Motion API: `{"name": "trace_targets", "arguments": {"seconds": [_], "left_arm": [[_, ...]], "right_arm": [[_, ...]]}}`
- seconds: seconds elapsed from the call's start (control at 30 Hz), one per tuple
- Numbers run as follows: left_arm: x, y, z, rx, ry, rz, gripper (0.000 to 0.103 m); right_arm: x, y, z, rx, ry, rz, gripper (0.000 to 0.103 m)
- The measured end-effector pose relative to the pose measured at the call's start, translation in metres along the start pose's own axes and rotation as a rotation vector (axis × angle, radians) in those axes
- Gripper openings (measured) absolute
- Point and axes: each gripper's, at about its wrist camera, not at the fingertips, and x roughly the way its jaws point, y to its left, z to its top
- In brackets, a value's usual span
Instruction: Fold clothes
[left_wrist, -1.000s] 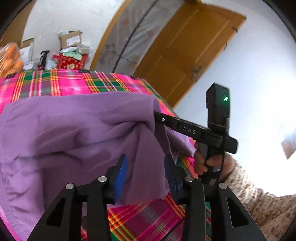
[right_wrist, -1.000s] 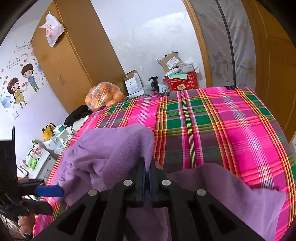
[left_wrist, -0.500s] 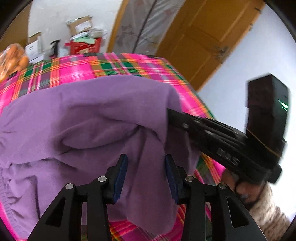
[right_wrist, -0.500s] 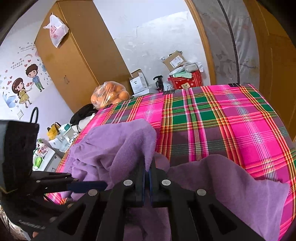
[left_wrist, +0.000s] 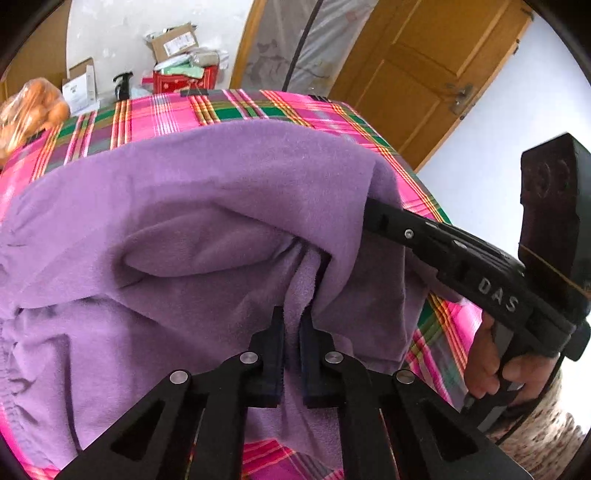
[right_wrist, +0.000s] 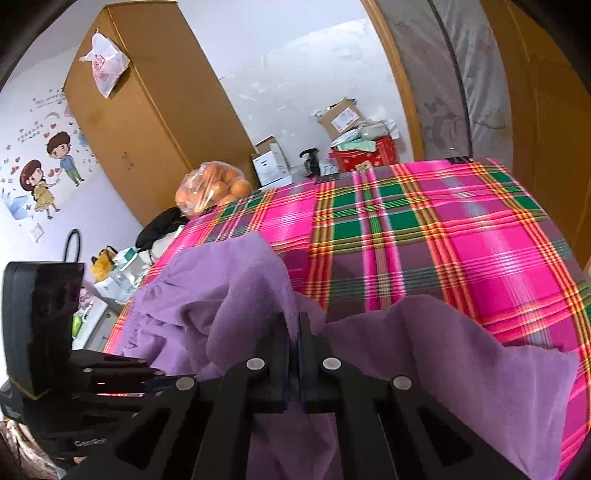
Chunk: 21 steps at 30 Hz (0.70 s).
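Note:
A purple fleece garment (left_wrist: 177, 206) lies bunched on the plaid-covered table (left_wrist: 177, 110). In the left wrist view my left gripper (left_wrist: 291, 317) has its jaws closing, and the pads pinch a fold of that cloth near its front edge. From the right, my right gripper (left_wrist: 373, 214) reaches in with its tips buried under a raised ridge of the garment. In the right wrist view the right gripper (right_wrist: 293, 325) is shut on a lifted fold of the purple garment (right_wrist: 424, 350). A hand (left_wrist: 491, 365) grips its handle.
A bag of oranges (right_wrist: 210, 188), small boxes (right_wrist: 271, 166), a black spray bottle (right_wrist: 310, 160) and a red box (right_wrist: 364, 158) line the table's far edge. A wooden wardrobe (right_wrist: 147, 110) stands at the back left, a wooden door (left_wrist: 424, 74) to the right. Bare plaid cloth (right_wrist: 443, 240) lies beyond the garment.
My left gripper has dropped onto the garment and gone from open to pinching a fold. The right gripper has held its grip in the same place.

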Motion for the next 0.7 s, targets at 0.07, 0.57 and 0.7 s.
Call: {"name": "trace_targets", "arguments": {"seconds": [0.07, 0.57, 0.7], "left_arm": [[0.0, 0.002, -0.001, -0.013, -0.006, -0.004, 0.006], [-0.007, 0.022, -0.012, -0.081, -0.021, -0.02, 0.005], [-0.008, 0.027, -0.015, -0.1, -0.022, -0.034, 0.005]], "right_arm": [[-0.001, -0.001, 0.0, 0.006, -0.002, 0.003, 0.003], [-0.002, 0.003, 0.034, -0.045, -0.079, -0.07, 0.003], [0.003, 0.005, 0.043, -0.053, -0.098, -0.084, 0.003]]}}
